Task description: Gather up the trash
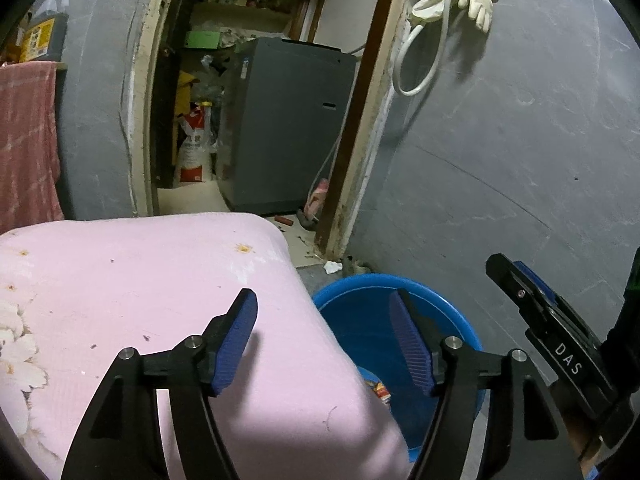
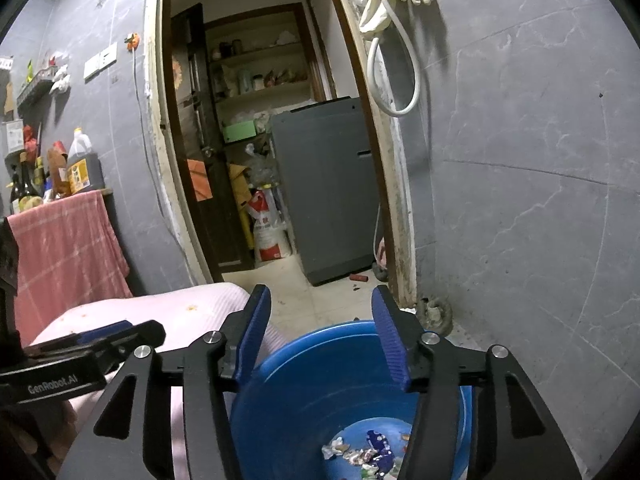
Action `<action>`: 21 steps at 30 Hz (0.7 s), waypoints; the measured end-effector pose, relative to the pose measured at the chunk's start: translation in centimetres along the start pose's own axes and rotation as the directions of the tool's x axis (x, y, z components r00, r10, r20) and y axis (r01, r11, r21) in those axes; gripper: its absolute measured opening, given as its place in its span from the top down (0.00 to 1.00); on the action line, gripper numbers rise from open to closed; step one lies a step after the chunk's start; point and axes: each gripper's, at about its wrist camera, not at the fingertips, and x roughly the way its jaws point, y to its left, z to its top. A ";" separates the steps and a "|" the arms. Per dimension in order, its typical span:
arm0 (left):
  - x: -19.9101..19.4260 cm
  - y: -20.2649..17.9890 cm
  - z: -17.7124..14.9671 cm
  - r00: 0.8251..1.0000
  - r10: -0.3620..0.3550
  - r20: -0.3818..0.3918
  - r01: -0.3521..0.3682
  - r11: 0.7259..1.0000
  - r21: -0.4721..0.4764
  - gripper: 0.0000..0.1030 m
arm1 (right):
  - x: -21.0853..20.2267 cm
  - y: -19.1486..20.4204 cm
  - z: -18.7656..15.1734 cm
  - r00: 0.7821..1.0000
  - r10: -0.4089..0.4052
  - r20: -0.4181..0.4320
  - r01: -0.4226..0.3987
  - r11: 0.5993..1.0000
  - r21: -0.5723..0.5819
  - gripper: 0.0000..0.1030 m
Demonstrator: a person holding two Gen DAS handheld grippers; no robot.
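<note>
Both the left gripper and right gripper hang parted and empty over the blue basin, which sits by the pink cushion to catch wrappers.

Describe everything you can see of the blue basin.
The basin is a round, bright blue tub that looks like smooth plastic, with a rolled rim and deep sloping walls. It sits upright on the floor beside the pink cushion, near the grey wall and the doorway. On its bottom lies a scatter of crumpled wrappers. The right gripper hangs over it with jaws open and nothing between them; nothing visibly touches the rim.
</note>
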 end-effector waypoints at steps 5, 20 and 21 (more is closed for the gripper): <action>-1.0 0.7 0.2 0.998 0.043 0.035 -0.043 0.999 -0.024 0.32 | 0.0 -0.2 0.0 1.000 -0.004 0.005 0.004 1.000 0.004 0.34; -5.6 2.7 0.7 0.984 0.123 0.132 -0.112 0.990 -0.091 0.09 | -3.5 0.8 1.2 0.997 0.034 0.067 -0.034 0.999 0.004 0.00; -6.1 2.7 0.7 0.982 0.124 0.142 -0.112 0.989 -0.092 0.08 | -4.0 0.8 1.4 0.997 0.036 0.069 -0.037 0.999 0.007 0.00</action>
